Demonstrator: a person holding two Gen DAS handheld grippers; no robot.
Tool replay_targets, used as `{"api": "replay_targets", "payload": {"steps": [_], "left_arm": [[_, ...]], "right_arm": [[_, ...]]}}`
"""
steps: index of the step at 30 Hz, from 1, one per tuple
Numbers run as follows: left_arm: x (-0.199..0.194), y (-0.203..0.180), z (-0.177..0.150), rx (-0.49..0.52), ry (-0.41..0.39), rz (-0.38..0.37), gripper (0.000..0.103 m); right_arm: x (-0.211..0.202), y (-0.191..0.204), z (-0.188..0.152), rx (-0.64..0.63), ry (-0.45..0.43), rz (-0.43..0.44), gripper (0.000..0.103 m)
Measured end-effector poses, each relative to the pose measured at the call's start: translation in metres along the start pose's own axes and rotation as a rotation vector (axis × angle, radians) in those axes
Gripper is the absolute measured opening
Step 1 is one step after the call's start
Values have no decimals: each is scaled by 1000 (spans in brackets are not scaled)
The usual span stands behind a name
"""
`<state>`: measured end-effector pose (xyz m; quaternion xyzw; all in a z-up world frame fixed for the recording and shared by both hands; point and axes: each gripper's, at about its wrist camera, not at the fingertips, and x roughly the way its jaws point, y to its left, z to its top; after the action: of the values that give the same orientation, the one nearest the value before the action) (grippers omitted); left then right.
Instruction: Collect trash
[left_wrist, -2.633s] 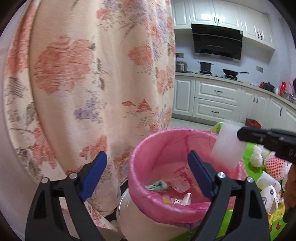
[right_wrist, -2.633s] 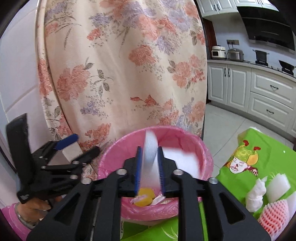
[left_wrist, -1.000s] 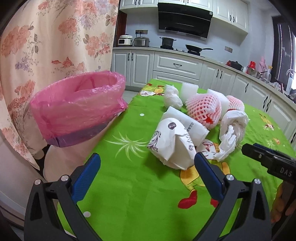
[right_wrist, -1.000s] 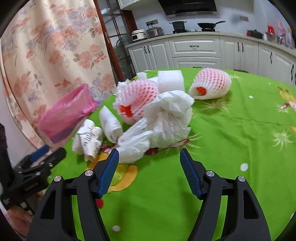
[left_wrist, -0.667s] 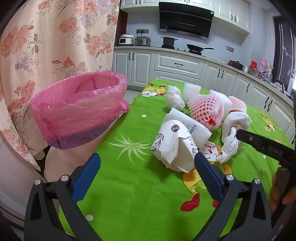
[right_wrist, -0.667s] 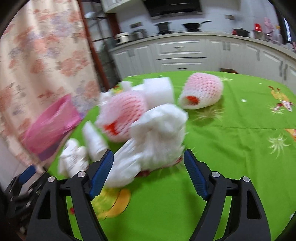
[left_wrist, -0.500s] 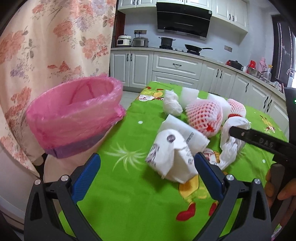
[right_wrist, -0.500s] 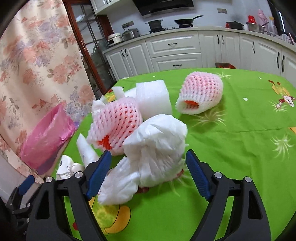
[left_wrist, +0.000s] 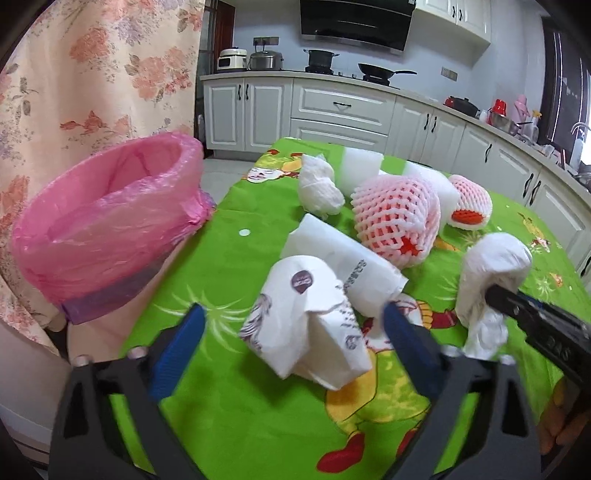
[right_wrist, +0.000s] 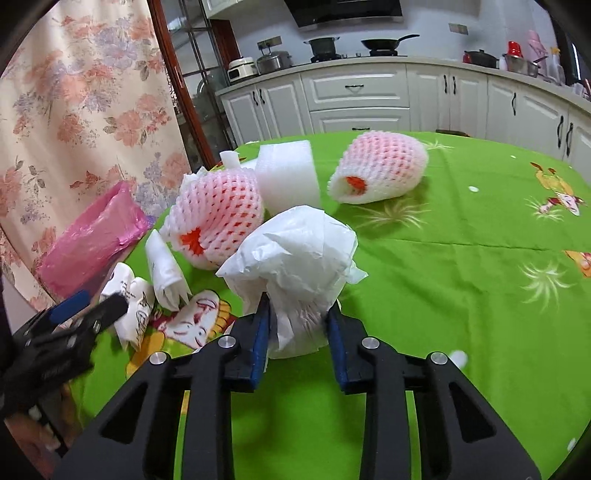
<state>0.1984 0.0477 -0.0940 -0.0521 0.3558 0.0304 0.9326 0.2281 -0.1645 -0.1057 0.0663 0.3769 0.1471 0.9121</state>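
My right gripper is shut on the lower tail of a crumpled white plastic bag on the green tablecloth; the bag also shows in the left wrist view. My left gripper is open, its blue fingers on either side of a crumpled white printed paper bag, seen at the left in the right wrist view. The pink-lined trash bin stands off the table's left edge.
Two pink foam fruit nets, a white foam block, a folded white paper packet and a crumpled tissue lie on the green tablecloth. A floral curtain hangs behind the bin.
My right gripper has moved in and closed on the white plastic bag. My left gripper has moved forward so its fingers flank the printed paper bag.
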Motion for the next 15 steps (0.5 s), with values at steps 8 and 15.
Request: {"api": "replay_targets", "payload": {"steps": [8,15], "left_arm": [[5,-12,-8,66,-15,26,64],[-10,-14,-19,73,-49,-6,63]], "right_arm": [[-12,0,-3,-24,-43,-3,29],[-19,5,-5,-53,-69,-11,29]]}}
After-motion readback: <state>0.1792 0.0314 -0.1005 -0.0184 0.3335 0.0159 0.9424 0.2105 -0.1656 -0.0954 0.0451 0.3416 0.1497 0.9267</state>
